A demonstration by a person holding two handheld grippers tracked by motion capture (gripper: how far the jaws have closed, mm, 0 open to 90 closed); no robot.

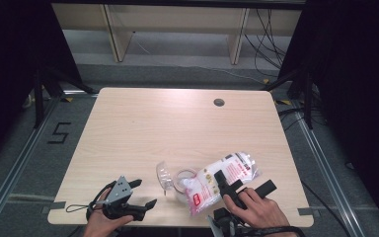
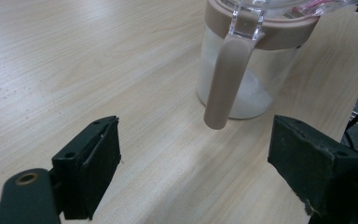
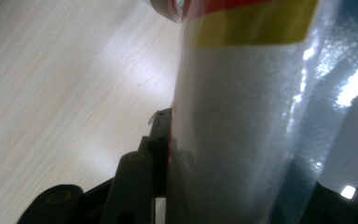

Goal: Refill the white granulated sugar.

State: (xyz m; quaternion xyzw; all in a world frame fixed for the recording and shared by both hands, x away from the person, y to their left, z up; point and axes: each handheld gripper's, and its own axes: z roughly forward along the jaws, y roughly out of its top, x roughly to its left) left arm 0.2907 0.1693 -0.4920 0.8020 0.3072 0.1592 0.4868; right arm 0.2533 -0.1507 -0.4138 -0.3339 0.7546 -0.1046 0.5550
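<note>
A clear jug [image 1: 176, 181] with a pinkish-brown rim and handle [image 2: 226, 79] stands near the table's front edge, its clear lid [image 1: 161, 173] swung open to the left. White grains lie in the jug's [image 2: 247, 70] bottom. My right gripper [image 1: 243, 184] is shut on a clear bag of white grains [image 1: 224, 173] with red and yellow print, held slanted with its lower end over the jug's mouth. In the right gripper view the bag [image 3: 242, 93] sits between the jaws of that gripper [image 3: 240, 154]. My left gripper [image 1: 145, 193] [image 2: 193, 163] stands open left of the jug, facing its handle, with nothing between its jaws.
The light wooden table [image 1: 143, 123] has a round cable hole [image 1: 219, 102] at the back right. Behind it are wooden furniture legs [image 1: 116, 37] and loose cables [image 1: 269, 34] on the floor. Black curtains hang on both sides.
</note>
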